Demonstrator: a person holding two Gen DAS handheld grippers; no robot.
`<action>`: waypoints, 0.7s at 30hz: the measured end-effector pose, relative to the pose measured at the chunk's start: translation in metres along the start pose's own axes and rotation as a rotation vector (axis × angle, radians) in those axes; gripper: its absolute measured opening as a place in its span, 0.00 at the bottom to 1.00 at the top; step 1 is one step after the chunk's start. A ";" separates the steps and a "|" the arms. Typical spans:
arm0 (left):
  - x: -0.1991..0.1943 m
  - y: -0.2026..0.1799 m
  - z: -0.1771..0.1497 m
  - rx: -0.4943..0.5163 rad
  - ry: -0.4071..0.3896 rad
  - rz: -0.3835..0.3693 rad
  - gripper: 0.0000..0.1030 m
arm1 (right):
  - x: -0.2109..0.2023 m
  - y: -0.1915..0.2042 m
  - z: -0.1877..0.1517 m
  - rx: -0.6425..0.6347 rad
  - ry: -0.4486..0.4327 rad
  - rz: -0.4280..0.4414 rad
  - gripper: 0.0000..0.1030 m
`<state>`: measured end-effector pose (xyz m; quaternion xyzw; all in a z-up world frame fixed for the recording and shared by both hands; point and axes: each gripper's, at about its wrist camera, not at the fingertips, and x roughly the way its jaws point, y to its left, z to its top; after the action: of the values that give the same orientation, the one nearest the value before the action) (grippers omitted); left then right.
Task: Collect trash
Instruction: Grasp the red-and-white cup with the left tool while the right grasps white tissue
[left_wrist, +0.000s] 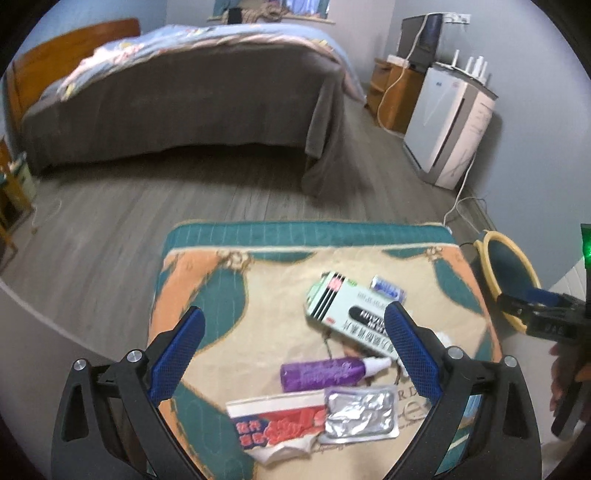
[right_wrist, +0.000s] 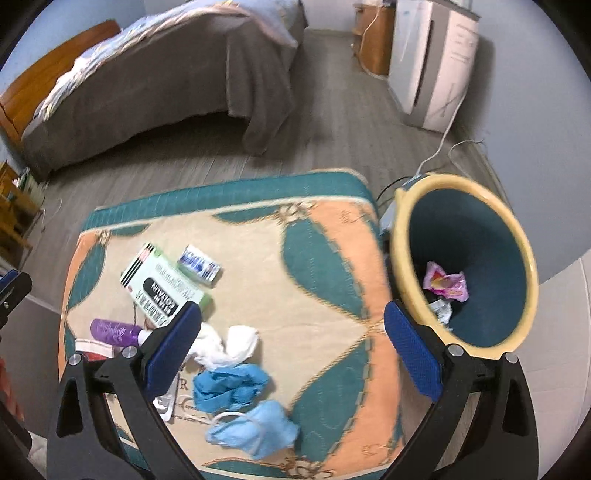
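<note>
Trash lies on a patterned mat (left_wrist: 207, 295) on the floor: a green-white box (left_wrist: 354, 306), a small blue-white packet (left_wrist: 388, 288), a purple bottle (left_wrist: 325, 373), a silver foil blister (left_wrist: 360, 413) and a red-white wrapper (left_wrist: 280, 424). My left gripper (left_wrist: 293, 339) is open and empty above them. The right wrist view adds a crumpled white tissue (right_wrist: 229, 345), a blue glove (right_wrist: 229, 386) and a blue face mask (right_wrist: 258, 435). My right gripper (right_wrist: 293, 332) is open and empty above the mat (right_wrist: 325, 295), next to the yellow-rimmed bin (right_wrist: 402, 258), which holds a pink wrapper (right_wrist: 445, 284).
A bed (left_wrist: 177, 103) with a brown cover stands beyond the mat. A white appliance (left_wrist: 447, 125) and a wooden cabinet (left_wrist: 391, 92) stand by the right wall, with a white cable (right_wrist: 439, 147) trailing on the floor near the bin. Wooden furniture (left_wrist: 11, 192) stands at the far left.
</note>
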<state>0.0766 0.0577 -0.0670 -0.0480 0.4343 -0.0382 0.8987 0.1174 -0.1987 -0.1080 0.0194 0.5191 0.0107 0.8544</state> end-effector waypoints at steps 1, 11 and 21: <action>0.003 0.004 -0.004 -0.005 0.015 0.003 0.94 | 0.003 0.002 -0.001 0.000 0.014 -0.001 0.94; 0.041 -0.004 -0.056 0.083 0.219 0.006 0.94 | 0.053 0.036 -0.014 -0.070 0.188 0.010 0.94; 0.064 0.002 -0.081 0.075 0.376 0.080 0.90 | 0.083 0.061 -0.031 -0.187 0.306 0.020 0.83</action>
<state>0.0529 0.0484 -0.1670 0.0109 0.5944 -0.0271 0.8036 0.1282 -0.1343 -0.1930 -0.0566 0.6395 0.0703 0.7635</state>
